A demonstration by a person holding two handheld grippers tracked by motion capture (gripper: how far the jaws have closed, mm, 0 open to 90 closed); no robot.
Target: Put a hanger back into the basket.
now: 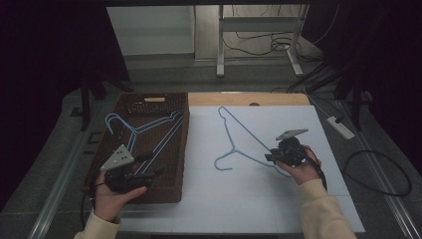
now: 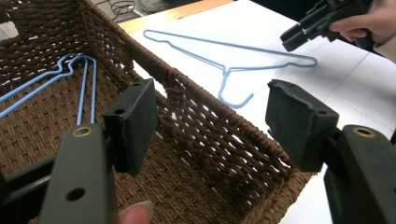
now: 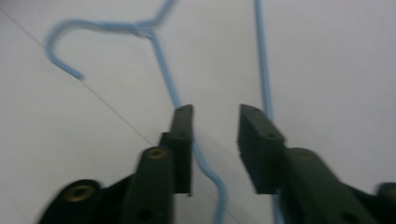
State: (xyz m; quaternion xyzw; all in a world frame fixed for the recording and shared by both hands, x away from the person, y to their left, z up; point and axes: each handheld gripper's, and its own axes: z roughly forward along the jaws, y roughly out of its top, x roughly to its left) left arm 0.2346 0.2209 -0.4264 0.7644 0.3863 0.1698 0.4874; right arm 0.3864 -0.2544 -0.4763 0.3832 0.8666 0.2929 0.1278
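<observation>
From the high view, a person works two handheld grippers over a white tabletop (image 1: 209,209): a wicker basket (image 1: 107,149) at the left already carries blue hangers (image 1: 149,132), while one loose blue wire hanger (image 1: 239,142) lies flat on the sheet, hook toward the person — seemingly the next to be moved into the basket. The right gripper (image 1: 271,157) sits at the hanger's near corner, where the thin wire offers a bend to pinch; the left gripper (image 1: 149,172) hovers above the basket's near end, apparently waiting.

From the left gripper view, its jaws stand wide apart and hold nothing, framing the basket wall (image 2: 205,116) below (the stowed hangers (image 2: 70,74) lie along the woven floor). Beyond the rim, the loose hanger (image 2: 233,70) rests on the tabletop, the right gripper (image 2: 292,37) at its far tip.

From the right gripper view, the jaws are part-way open and straddle one arm of the hanger (image 3: 205,168) — the wire passes between them, close by the left pad, not yet pinched. The picture is blurred, so contact cannot be told.
</observation>
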